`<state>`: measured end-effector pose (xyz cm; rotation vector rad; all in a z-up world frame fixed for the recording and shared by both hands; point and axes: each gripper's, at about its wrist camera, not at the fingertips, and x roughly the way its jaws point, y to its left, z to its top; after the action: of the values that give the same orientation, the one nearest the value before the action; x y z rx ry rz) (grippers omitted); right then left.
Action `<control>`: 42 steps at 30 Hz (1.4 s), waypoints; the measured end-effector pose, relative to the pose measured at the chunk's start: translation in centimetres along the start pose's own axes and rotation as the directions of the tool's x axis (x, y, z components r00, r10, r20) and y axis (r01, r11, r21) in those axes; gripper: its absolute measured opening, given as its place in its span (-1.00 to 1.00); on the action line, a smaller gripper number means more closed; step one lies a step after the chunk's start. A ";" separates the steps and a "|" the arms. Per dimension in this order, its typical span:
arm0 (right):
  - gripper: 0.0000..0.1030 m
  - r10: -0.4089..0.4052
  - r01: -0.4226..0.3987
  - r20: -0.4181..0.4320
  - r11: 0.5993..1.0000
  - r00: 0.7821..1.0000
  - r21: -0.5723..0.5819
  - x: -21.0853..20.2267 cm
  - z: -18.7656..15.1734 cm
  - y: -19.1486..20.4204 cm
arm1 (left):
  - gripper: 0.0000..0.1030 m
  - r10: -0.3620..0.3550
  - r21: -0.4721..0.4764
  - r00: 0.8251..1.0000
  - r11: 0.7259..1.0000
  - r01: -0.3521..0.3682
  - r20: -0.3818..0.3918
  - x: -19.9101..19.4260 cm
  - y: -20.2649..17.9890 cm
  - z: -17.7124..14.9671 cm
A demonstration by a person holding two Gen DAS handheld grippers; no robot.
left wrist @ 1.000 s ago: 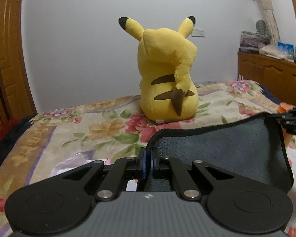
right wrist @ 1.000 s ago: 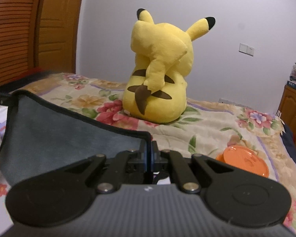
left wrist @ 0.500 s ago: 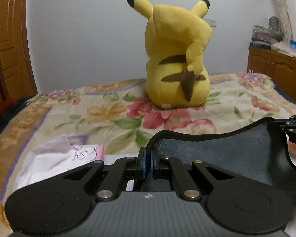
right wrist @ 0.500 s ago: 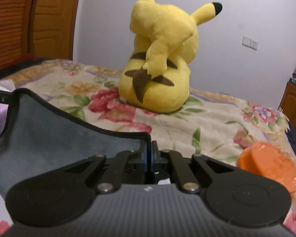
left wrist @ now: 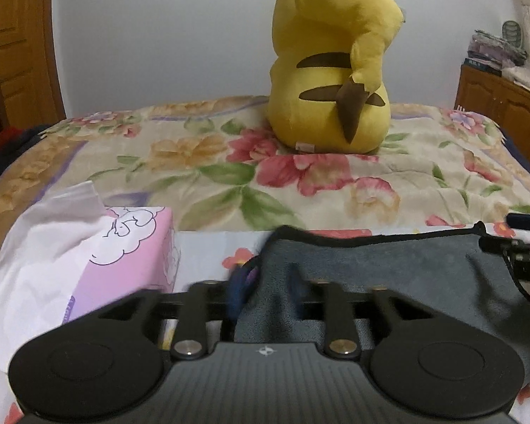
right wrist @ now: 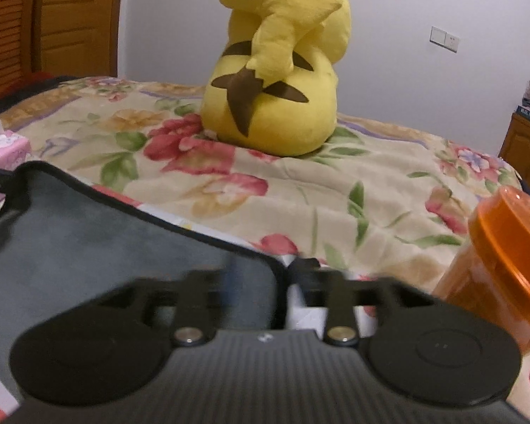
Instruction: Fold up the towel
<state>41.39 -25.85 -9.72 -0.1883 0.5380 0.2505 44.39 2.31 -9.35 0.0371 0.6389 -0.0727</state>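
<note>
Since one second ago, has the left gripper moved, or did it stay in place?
Yes. The left gripper has gone down and forward: the Pikachu plush now looms larger and higher, and a pink tissue box appears close by.

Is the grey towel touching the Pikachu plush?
Apart. The left wrist view shows floral bedspread lying between the towel and the plush.

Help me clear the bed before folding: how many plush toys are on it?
1. The yellow plush sits upright on the floral bedspread, beyond the gray towel, its back to both cameras. Others may lie outside these views.
</note>
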 end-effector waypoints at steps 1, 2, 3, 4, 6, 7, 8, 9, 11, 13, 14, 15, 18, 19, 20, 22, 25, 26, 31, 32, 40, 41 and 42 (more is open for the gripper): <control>0.42 -0.001 0.001 0.011 1.000 1.000 0.004 -0.2 0.0 -0.1 | 0.10 0.000 0.003 1.000 1.000 0.000 0.007 -0.2 -0.1 0.0; 0.42 -0.002 0.002 0.015 1.000 1.000 0.006 -0.5 0.1 -0.1 | 0.20 -0.006 0.006 1.000 1.000 0.006 0.013 -0.6 -0.1 -0.1; 0.42 -0.001 0.001 0.013 1.000 1.000 0.010 -0.6 0.3 -0.2 | 0.25 -0.011 0.011 1.000 1.000 0.011 0.014 -0.8 -0.2 -0.1; 0.42 0.001 -0.001 0.008 1.000 1.000 0.020 -0.8 0.3 -0.2 | 0.28 -0.009 0.013 1.000 1.000 0.009 0.013 -1.1 -0.3 0.0; 0.43 0.007 -0.007 -0.002 0.999 1.000 0.054 -1.6 0.4 -0.2 | 0.51 -0.016 0.008 1.000 1.000 0.016 0.010 -2.0 -0.6 0.1; 0.44 0.014 -0.013 -0.006 0.998 1.000 0.068 -2.0 0.4 -0.2 | 0.57 -0.022 0.002 1.000 1.000 0.022 0.012 -2.5 -0.6 0.1; 0.45 0.018 -0.018 -0.009 0.997 1.000 0.081 -2.5 0.4 -0.1 | 0.66 -0.027 -0.003 0.999 1.000 0.027 0.018 -3.2 -0.7 0.2; 0.46 0.021 -0.020 -0.010 0.996 1.000 0.088 -3.0 0.4 0.0 | 0.71 -0.028 -0.003 0.999 1.000 0.028 0.026 -3.8 -0.8 0.3; 0.46 0.027 -0.026 -0.007 0.995 1.000 0.096 -4.3 0.6 0.2 | 0.75 -0.030 0.004 0.999 1.000 0.029 0.043 -5.3 -1.0 0.7; 0.56 0.035 -0.034 -0.004 0.994 0.999 0.104 -5.8 0.8 0.3 | 0.82 -0.031 0.010 0.998 0.999 0.031 0.053 -6.8 -1.2 1.0; 0.61 0.041 -0.041 0.002 0.993 0.999 0.107 -6.7 0.8 0.4 | 0.87 -0.031 0.015 0.998 0.999 0.031 0.060 -7.6 -1.2 1.2; 0.76 0.047 -0.047 0.005 0.994 0.999 0.102 -7.5 0.8 0.5 | 0.91 -0.032 0.019 0.997 0.999 0.031 0.065 -8.4 -1.2 1.3; 0.92 0.054 -0.056 0.022 0.994 0.998 0.091 -9.9 1.1 0.7 | 0.96 -0.037 0.021 0.997 0.999 0.036 0.071 -10.5 -1.2 1.7; 0.92 0.058 -0.060 0.028 0.993 0.998 0.099 -10.7 1.3 0.6 | 0.96 -0.042 0.019 0.997 0.999 0.041 0.071 -11.1 -1.1 1.8; 0.92 0.061 -0.064 0.030 0.992 0.998 0.105 -11.4 1.4 0.6 | 0.96 -0.043 0.013 0.996 0.999 0.042 0.073 -11.8 -1.0 1.9; 0.94 0.065 -0.068 0.034 0.991 0.997 0.115 -12.6 1.7 0.6 | 0.96 -0.038 0.009 0.996 0.999 0.037 0.077 -13.0 -1.0 2.0; 1.00 0.061 -0.067 0.049 0.991 0.997 0.120 -14.4 2.2 0.8 | 1.00 -0.030 0.003 0.995 1.000 0.030 0.098 -14.8 -1.3 2.3; 1.00 0.060 -0.066 0.055 0.990 0.997 0.122 -14.9 2.4 0.8 | 1.00 -0.026 0.003 0.994 1.000 0.026 0.106 -15.5 -1.4 2.4; 1.00 0.051 -0.058 0.061 0.990 0.997 0.125 -17.1 2.7 1.1 | 1.00 -0.021 0.034 0.993 0.999 0.017 0.114 -18.3 -2.3 2.9; 1.00 0.047 -0.055 0.062 0.990 0.997 0.128 -17.5 2.7 1.2 | 1.00 -0.019 0.038 0.993 0.999 0.014 0.115 -18.9 -2.5 2.9; 1.00 0.037 -0.050 0.082 0.987 0.996 0.155 -20.9 1.5 1.5 | 1.00 -0.023 0.096 0.995 0.995 0.013 0.101 -23.4 -3.4 1.9; 1.00 0.039 -0.052 0.080 0.985 0.996 0.163 -21.2 1.2 1.5 | 1.00 -0.025 0.103 0.995 0.995 0.015 0.099 -24.0 -3.4 1.6; 1.00 0.042 -0.055 0.079 0.984 0.996 0.171 -21.7 0.9 1.6 | 1.00 -0.026 0.106 0.995 0.994 0.016 0.096 -24.6 -3.4 1.3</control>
<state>23.38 -28.10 2.27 0.0028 0.4876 0.2555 25.25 0.25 6.37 0.1281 0.5373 -0.1279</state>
